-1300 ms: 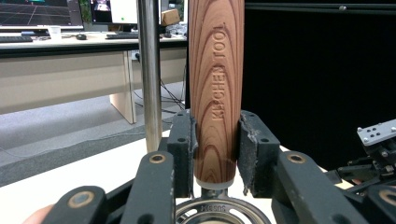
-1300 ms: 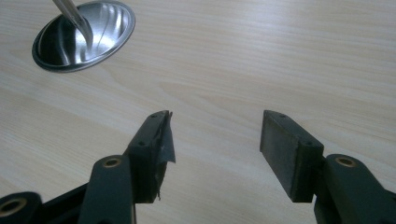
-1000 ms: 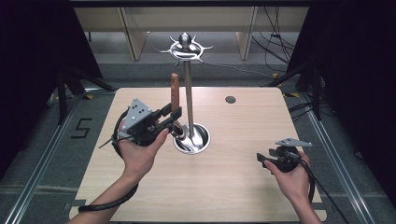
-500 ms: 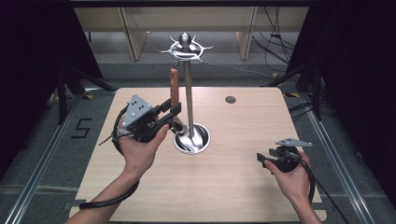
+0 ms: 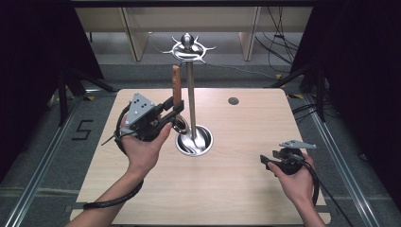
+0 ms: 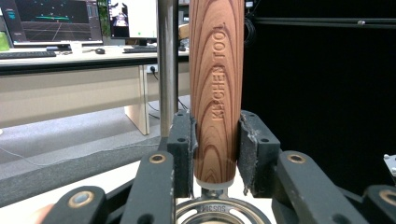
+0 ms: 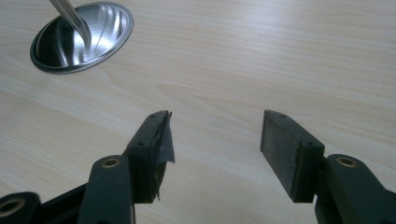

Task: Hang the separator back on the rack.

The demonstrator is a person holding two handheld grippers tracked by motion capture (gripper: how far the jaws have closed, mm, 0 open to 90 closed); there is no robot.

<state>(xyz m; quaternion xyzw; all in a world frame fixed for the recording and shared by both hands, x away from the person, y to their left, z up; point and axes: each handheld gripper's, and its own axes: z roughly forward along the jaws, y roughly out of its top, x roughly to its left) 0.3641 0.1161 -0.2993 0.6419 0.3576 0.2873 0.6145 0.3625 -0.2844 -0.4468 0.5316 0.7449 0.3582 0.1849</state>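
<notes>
My left gripper (image 5: 174, 109) is shut on the lower end of a wooden handle (image 5: 176, 85), which stands upright just left of the stand's pole (image 5: 190, 94). In the left gripper view both pads clamp the handle (image 6: 217, 93), stamped "KITCHEN TOOL", with my left gripper (image 6: 215, 144) around it. A metal ring (image 6: 219, 212) shows just below the wood. The pole (image 6: 167, 65) rises close behind the left jaw. The stand has a crown of hooks (image 5: 188, 47) and a round steel base (image 5: 194, 140). My right gripper (image 5: 264, 161) hovers open and empty (image 7: 215, 140) over the table's right side.
The wooden table (image 5: 236, 189) has a small dark round hole (image 5: 233, 100) near its far edge. The steel base (image 7: 79, 37) lies far off to the upper left of the right jaws. Black curtains flank both sides; a desk with monitors (image 6: 51, 21) stands beyond.
The left gripper has lifted the wooden-handled tool a little higher beside the pole. The right hand has stayed in place.
</notes>
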